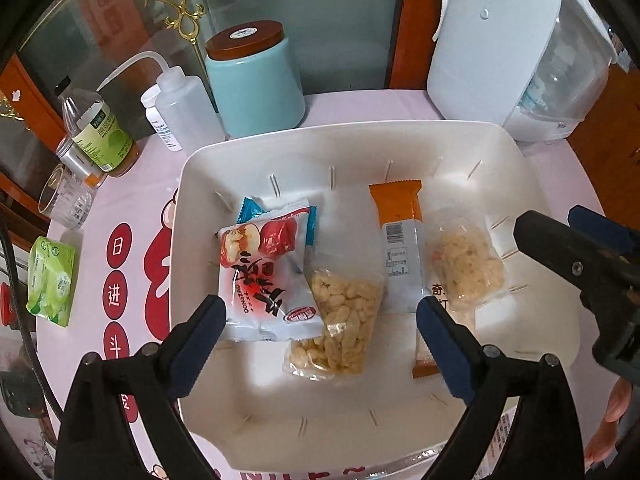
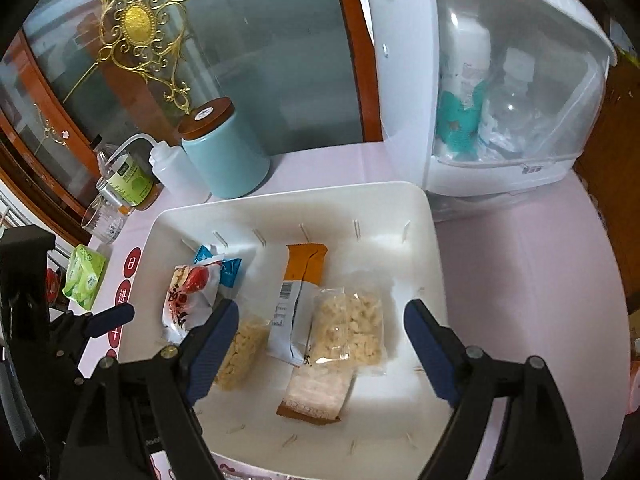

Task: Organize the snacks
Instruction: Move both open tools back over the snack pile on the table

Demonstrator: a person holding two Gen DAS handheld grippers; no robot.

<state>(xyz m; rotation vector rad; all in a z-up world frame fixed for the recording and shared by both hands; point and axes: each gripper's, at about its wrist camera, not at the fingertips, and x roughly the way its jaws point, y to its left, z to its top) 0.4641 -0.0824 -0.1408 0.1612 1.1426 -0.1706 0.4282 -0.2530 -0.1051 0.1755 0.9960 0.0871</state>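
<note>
While both tools hang over the white tray (image 1: 400,140), the left hand-held gripper (image 1: 320,332) stands wide open with nothing gripped; between and just beyond its blue pads (image 1: 200,332) lie a red-and-white snack packet (image 1: 264,280) and, partly over that packet's edge, a clear bag of pale puffed pieces (image 1: 340,320). Beyond that packet a blue wrapper (image 1: 252,210) peeks out. The right hand-held gripper (image 2: 320,344) is likewise spread wide and empty; in the gap between its fingers sit an orange-ended bar (image 2: 300,320) and a clear bag of crumbly snack (image 2: 348,324) that overlaps the bar. All of these snacks rest on the tray's floor. Ahead of both grippers, past the tray's far rim, a teal canister (image 1: 256,84) with a brown lid and a white squeeze bottle (image 1: 188,108) stand on the pink surface (image 2: 520,280), and to the left gripper's left lies a green packet (image 1: 52,280), outside the tray.
</note>
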